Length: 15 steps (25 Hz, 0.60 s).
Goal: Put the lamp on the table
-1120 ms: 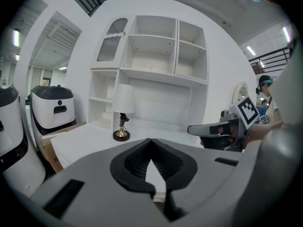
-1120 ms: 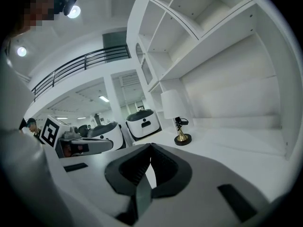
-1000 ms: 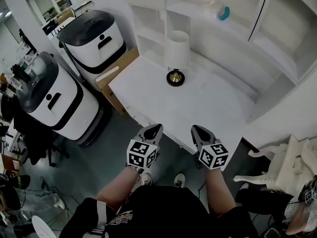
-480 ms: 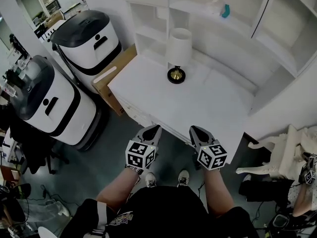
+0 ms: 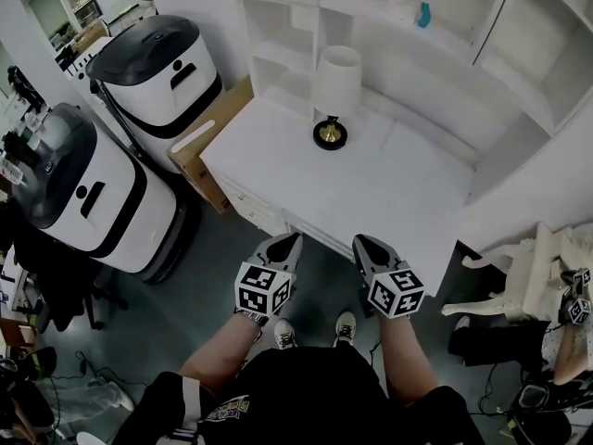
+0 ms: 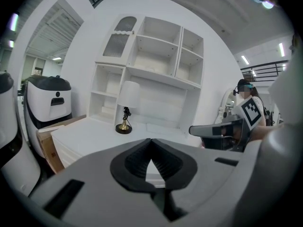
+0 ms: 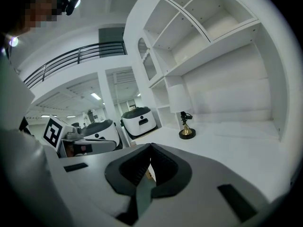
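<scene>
A lamp (image 5: 335, 83) with a white shade and a black and brass base stands upright on the white table (image 5: 380, 197), at its far side near the shelves. It also shows in the left gripper view as the lamp (image 6: 126, 109) and in the right gripper view as the lamp (image 7: 182, 111). My left gripper (image 5: 294, 240) and right gripper (image 5: 360, 242) hover side by side just off the table's near edge, well short of the lamp. Both are shut with nothing between the jaws, as the left gripper (image 6: 151, 140) and right gripper (image 7: 151, 145) show close up.
A white shelf unit (image 5: 435, 35) rises behind the table, with a teal object (image 5: 422, 15) on it. Two white and black machines (image 5: 162, 68) (image 5: 88, 193) and a cardboard box (image 5: 215, 130) stand left of the table. A white chair (image 5: 519, 290) and another person are at right.
The table and lamp sit a little higher in the head view, and the gap between the table's near edge and both grippers has grown slightly. Both grippers stay shut and empty.
</scene>
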{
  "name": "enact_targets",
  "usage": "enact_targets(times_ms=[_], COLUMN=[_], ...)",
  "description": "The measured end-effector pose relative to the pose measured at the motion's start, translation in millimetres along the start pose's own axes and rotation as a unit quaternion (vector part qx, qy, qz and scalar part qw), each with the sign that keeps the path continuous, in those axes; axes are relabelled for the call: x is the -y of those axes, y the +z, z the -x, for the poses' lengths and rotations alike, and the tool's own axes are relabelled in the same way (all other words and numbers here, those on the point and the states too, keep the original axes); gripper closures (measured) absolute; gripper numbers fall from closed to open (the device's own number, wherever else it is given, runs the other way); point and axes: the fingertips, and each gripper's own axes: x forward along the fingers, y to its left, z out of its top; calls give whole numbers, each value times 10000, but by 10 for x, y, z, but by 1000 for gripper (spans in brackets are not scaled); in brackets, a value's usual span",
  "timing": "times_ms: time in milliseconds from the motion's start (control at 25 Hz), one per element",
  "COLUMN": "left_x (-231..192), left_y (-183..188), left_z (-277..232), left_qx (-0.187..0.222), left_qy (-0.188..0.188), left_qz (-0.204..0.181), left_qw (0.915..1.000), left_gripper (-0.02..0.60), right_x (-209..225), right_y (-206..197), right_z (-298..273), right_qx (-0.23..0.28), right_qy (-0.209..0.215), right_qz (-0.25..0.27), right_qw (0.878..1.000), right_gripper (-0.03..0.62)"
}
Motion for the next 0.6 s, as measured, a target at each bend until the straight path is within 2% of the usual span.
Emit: enact_targets(times_ms=[600], left_x=[-55], left_y=[-45], left_z=[200], left_qx=[6], left_qy=[-163], left_qz=[-47], left_qw=[9999], left_gripper=[575], right_x=[-259], right_y=[-77], right_z=[19], right_qx=[51], right_qy=[-112], right_qz=[23], right_qw=[9999], right_gripper=[569])
